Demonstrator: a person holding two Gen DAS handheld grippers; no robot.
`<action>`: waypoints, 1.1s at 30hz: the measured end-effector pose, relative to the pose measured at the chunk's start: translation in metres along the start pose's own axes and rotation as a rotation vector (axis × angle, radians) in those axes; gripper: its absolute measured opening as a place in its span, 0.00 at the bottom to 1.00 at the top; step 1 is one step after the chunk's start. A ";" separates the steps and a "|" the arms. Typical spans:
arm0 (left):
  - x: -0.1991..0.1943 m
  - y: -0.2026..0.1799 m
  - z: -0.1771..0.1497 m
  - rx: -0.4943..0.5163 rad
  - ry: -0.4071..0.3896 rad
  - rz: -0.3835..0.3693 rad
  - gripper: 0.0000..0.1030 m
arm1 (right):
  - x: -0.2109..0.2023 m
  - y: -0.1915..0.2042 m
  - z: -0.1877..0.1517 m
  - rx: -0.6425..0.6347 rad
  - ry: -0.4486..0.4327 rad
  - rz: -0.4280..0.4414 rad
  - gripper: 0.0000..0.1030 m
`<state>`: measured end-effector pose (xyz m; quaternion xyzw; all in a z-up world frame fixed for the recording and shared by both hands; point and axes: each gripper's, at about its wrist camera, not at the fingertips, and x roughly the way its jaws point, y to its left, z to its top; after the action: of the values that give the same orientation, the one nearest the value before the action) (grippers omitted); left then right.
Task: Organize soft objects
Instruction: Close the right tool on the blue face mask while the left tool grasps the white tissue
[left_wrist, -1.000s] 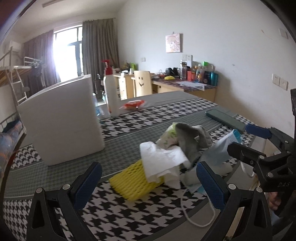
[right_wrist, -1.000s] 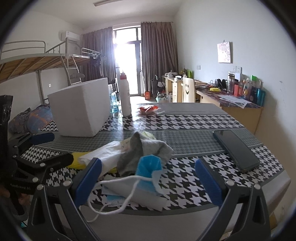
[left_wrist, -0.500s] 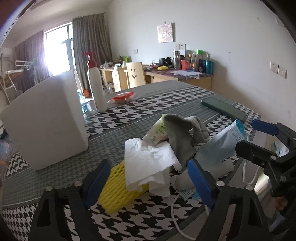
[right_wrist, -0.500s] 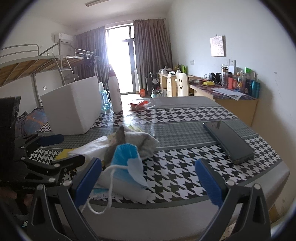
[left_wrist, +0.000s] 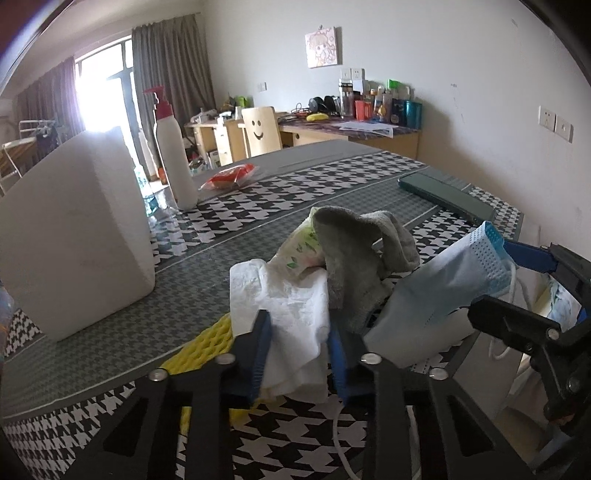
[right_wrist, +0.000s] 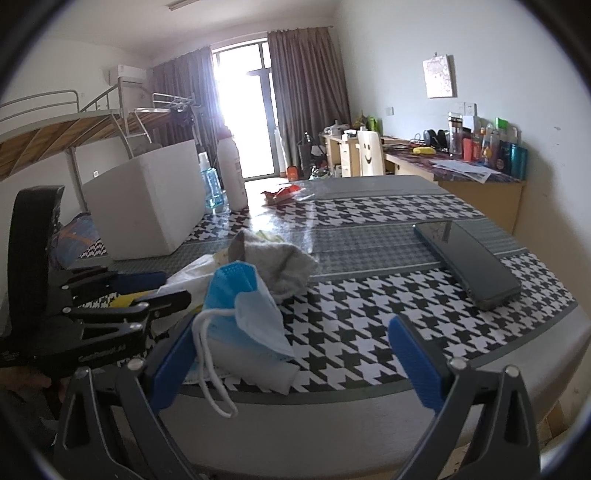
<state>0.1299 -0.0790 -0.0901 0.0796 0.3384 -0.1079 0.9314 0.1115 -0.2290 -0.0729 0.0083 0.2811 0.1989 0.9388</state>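
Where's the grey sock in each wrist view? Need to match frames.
Left wrist: grey sock sits centre frame, draped atop the pile, right of the white tissue.
Right wrist: grey sock sits left of centre, behind the blue mask.
Shared landmark: dark phone, right of the pile in both.

Near edge of the table (right_wrist: 369, 413): occupied at its left part by a heap of soft items, namely white tissue (left_wrist: 295, 314), grey cloth (left_wrist: 354, 266), blue face mask (right_wrist: 243, 310) and yellow foam net (left_wrist: 207, 343). The left gripper (left_wrist: 299, 354) and right gripper (right_wrist: 291, 358) crowd this heap from both sides, close to each other.

Right edge: a dark phone (right_wrist: 469, 266) lies flat there; low obstacle only.

Left side: a tall white foam box (left_wrist: 74, 236) blocks passage. Just beyond it stands a white pump bottle (left_wrist: 173, 162); a red packet (left_wrist: 229, 177) lies near the far edge.

Table centre, between heap, phone and packet: open houndstooth surface, passable.
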 end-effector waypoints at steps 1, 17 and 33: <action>0.001 0.000 -0.001 0.002 0.005 0.002 0.20 | 0.001 0.001 0.000 -0.003 0.006 0.006 0.95; -0.014 0.016 0.006 -0.042 -0.036 -0.050 0.05 | 0.018 0.010 -0.004 -0.026 0.114 0.083 0.24; -0.038 0.034 0.009 -0.085 -0.104 -0.019 0.05 | 0.002 0.005 0.024 0.001 0.028 0.062 0.09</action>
<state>0.1157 -0.0426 -0.0560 0.0312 0.2946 -0.1066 0.9491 0.1235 -0.2212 -0.0529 0.0146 0.2937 0.2277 0.9283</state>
